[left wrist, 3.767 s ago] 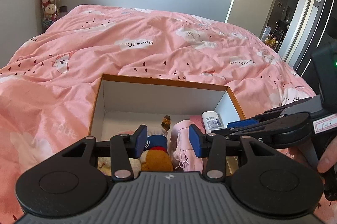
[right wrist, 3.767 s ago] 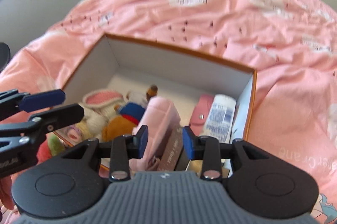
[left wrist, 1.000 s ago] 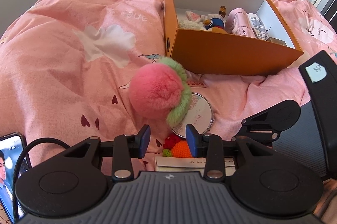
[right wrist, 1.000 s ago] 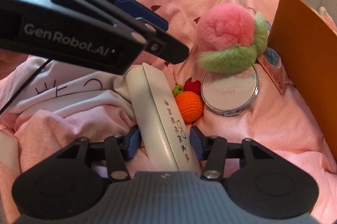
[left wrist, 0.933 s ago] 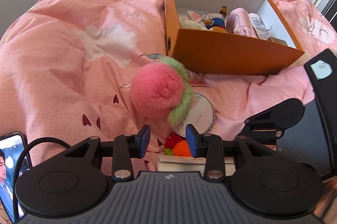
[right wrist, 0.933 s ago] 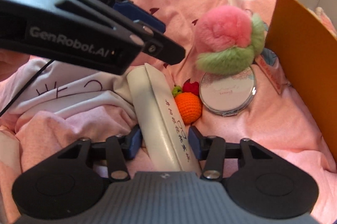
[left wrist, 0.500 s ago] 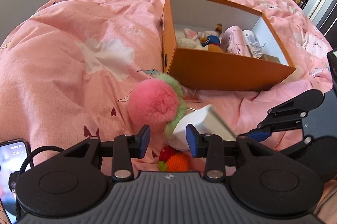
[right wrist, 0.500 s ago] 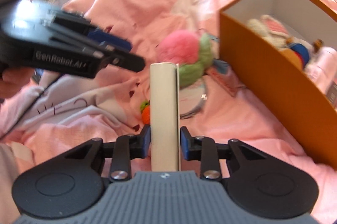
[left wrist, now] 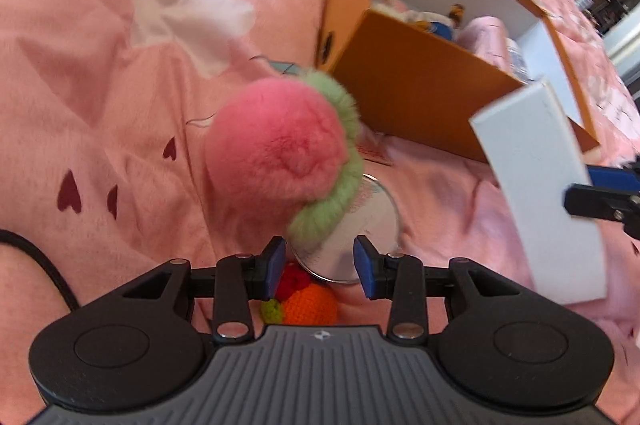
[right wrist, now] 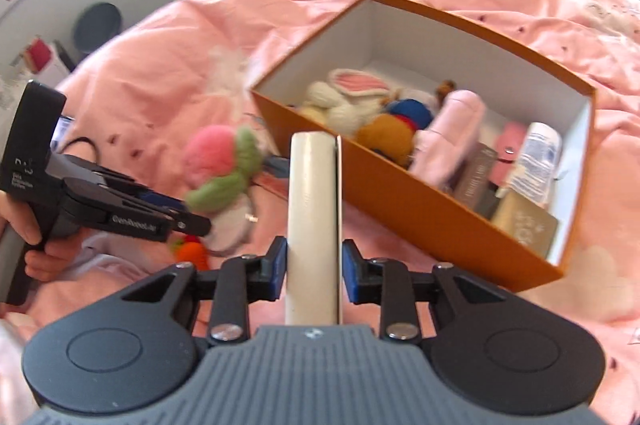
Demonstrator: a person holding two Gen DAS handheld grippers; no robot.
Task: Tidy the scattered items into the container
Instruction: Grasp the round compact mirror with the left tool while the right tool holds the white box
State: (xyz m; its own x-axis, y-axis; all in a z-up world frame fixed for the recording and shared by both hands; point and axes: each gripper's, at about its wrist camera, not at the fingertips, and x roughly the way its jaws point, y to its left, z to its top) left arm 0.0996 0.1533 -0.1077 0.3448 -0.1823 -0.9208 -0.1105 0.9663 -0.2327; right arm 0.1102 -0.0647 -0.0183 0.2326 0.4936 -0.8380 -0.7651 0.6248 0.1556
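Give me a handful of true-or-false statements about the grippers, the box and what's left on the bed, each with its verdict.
1. The right gripper is clamped on a long white case. True.
2. The left gripper holds the pink pom-pom. False: its jaws are open and hold nothing.
3. The orange box is empty. False: plush toys and other items lie inside.
4. A round compact mirror lies on the pink duvet outside the box. True.
5. The crocheted orange is in the box. False: it lies on the duvet.
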